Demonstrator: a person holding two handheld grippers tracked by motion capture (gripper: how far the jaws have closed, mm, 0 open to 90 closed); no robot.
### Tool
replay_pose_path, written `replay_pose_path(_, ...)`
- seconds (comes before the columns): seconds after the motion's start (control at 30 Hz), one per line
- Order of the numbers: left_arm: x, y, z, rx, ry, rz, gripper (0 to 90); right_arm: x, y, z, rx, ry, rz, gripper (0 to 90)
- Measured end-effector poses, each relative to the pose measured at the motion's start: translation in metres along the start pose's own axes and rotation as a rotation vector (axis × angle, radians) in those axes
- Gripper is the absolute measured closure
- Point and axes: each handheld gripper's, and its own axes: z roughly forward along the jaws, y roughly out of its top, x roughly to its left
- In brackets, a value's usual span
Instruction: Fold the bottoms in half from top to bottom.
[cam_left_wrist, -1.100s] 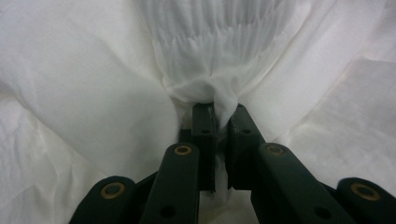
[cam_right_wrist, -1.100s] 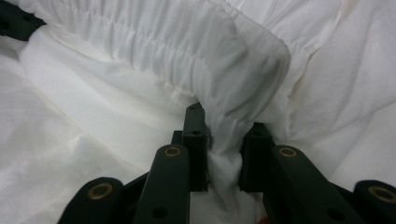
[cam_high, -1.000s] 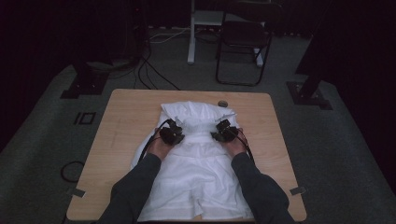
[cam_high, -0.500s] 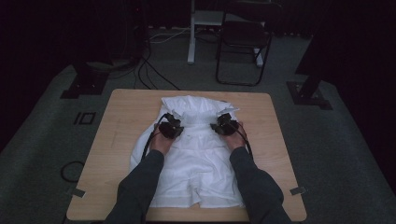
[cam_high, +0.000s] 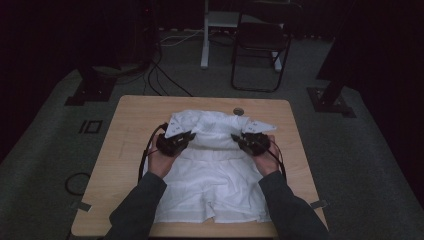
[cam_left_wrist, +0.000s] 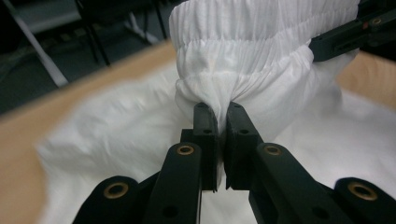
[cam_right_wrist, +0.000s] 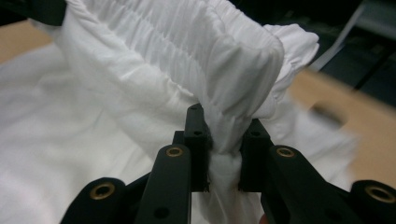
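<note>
White shorts (cam_high: 210, 185) lie on a wooden table (cam_high: 130, 130) with the leg ends toward the person. The gathered elastic waistband (cam_left_wrist: 243, 51) is raised off the table and stretched between the two grippers. My left gripper (cam_left_wrist: 217, 109) is shut on a pinch of waistband cloth at its left end (cam_high: 176, 141). My right gripper (cam_right_wrist: 224, 121) is shut on a thicker bunch of the waistband (cam_right_wrist: 187, 51) at its right end (cam_high: 254, 141). The right gripper's dark body (cam_left_wrist: 350, 35) appears past the cloth in the left gripper view.
A small round hole (cam_high: 238, 111) sits in the table near its far edge. Beyond the table stand a folding chair (cam_high: 260, 55), a white post (cam_high: 204, 40), floor cables (cam_high: 165, 75) and dark stand bases (cam_high: 95, 90). Bare wood shows left and right of the shorts.
Both grippers have risen with the waistband in them and moved apart, pulling it taut between them. The cloth's far end has come up off the table.
</note>
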Motion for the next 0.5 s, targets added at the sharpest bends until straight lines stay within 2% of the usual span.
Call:
replay_pose_path(0.03, -0.003, -0.011, 0.002, 0.022, -0.014, -0.006, 85.0, 0.0, 0.0, 0.0, 0.0, 0.0, 0.0, 77.7)
replay_pose_path(0.07, -0.005, -0.02, 0.004, 0.043, -0.023, -0.011, 84.6, 0.006, -0.021, 0.004, 0.037, 0.044, 0.045, 77.3)
replay_pose_path(0.1, -0.009, -0.036, 0.008, 0.079, -0.042, -0.025, 84.1, 0.009, -0.028, 0.006, 0.051, 0.055, 0.056, 77.2)
replay_pose_path(0.13, -0.009, -0.036, 0.008, 0.079, -0.042, -0.025, 83.3, 0.009, -0.028, 0.006, 0.051, 0.055, 0.056, 77.2)
replay_pose_path(0.17, -0.011, -0.054, 0.015, 0.124, -0.06, -0.055, 81.3, 0.015, -0.045, 0.011, 0.1, 0.079, 0.069, 75.6)
replay_pose_path(0.2, -0.01, -0.061, 0.018, 0.154, -0.073, -0.076, 78.3, 0.018, -0.051, 0.014, 0.13, 0.086, 0.073, 73.2)
replay_pose_path(0.23, -0.01, -0.061, 0.018, 0.154, -0.073, -0.076, 73.9, 0.019, -0.057, 0.017, 0.161, 0.096, 0.08, 68.7)
replay_pose_path(0.27, -0.009, -0.067, 0.02, 0.177, -0.074, -0.094, 67.9, 0.02, -0.061, 0.018, 0.181, 0.101, 0.08, 60.1)
replay_pose_path(0.3, -0.006, -0.072, 0.017, 0.175, -0.069, -0.128, 63.4, 0.021, -0.062, 0.017, 0.187, 0.1, 0.082, 51.5)
replay_pose_path(0.33, -0.006, -0.072, 0.017, 0.175, -0.069, -0.128, 60.7, 0.021, -0.062, 0.014, 0.181, 0.103, 0.09, 44.6)
replay_pose_path(0.37, -0.001, -0.069, 0.009, 0.135, -0.064, -0.158, 59.0, 0.019, -0.06, 0.008, 0.155, 0.118, 0.096, 39.2)
replay_pose_path(0.4, -0.001, -0.069, 0.009, 0.135, -0.064, -0.158, 58.4, 0.019, -0.058, 0.003, 0.141, 0.122, 0.088, 36.7)
replay_pose_path(0.43, 0.005, -0.063, 0.0, 0.103, -0.055, -0.176, 58.2, 0.018, -0.055, -0.004, 0.127, 0.116, 0.067, 34.3)
replay_pose_path(0.47, 0.005, -0.063, 0.0, 0.103, -0.055, -0.176, 58.3, 0.018, -0.051, -0.011, 0.105, 0.114, 0.043, 33.8)
replay_pose_path(0.5, 0.011, -0.055, -0.003, 0.091, -0.038, -0.18, 59.6, 0.015, -0.047, -0.018, 0.076, 0.117, 0.036, 36.4)
